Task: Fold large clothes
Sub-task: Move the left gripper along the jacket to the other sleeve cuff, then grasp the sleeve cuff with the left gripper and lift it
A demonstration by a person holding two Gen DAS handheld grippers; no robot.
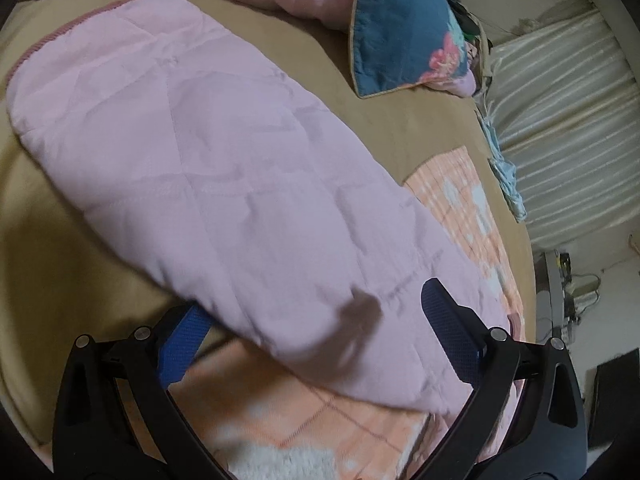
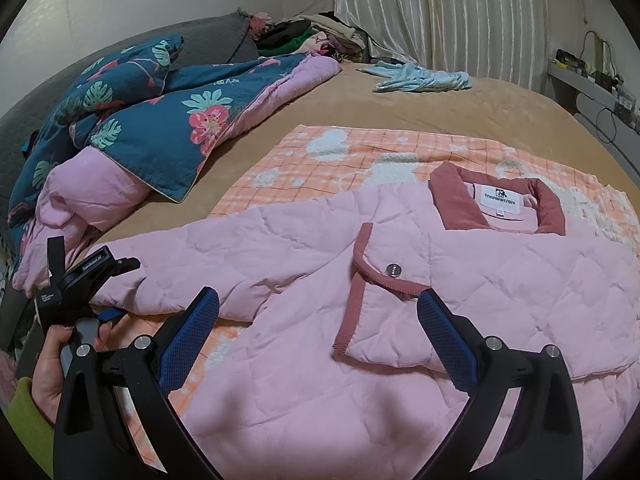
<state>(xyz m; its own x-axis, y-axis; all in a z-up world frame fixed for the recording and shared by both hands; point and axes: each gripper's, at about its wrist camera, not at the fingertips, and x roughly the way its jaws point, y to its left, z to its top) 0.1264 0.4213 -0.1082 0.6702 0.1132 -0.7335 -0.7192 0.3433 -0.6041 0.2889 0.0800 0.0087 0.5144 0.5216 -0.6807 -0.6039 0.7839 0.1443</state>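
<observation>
Your right gripper (image 2: 318, 334) hangs nearest the lens, jaws spread wide with nothing between them, its blue-padded fingers (image 2: 446, 344) poised over the body of a pink quilted jacket (image 2: 304, 272). At the near left of that view, your left hand (image 2: 52, 364), cuffed in a green sleeve (image 2: 28, 420), grips the handle of the left gripper (image 1: 320, 322). From its own camera, the left gripper's jaws also stand apart; the end of the jacket's sleeve (image 1: 192, 148) lies between the fingers, and the blur leaves it unclear whether either pad touches the cloth.

The jacket lies spread front-up on an orange checked blanket (image 2: 360, 152) with white fleecy patches, which in turn covers part of a tan bedsheet (image 2: 460, 100). One front panel is turned back, showing its dusty-rose corded trim and a metal snap (image 2: 393, 270). Farther off, the rose collar (image 2: 452, 196) frames a white label (image 2: 502, 197). The sleeve stretches away to the left, ending in a rose-edged cuff (image 1: 68, 28).

Beyond, at the far left, a teal floral quilt (image 2: 160, 120) with pink lining sits bunched. A pale blue garment (image 2: 424, 78) lies crumpled near the far edge of the bed, before striped cream curtains (image 2: 440, 12).
</observation>
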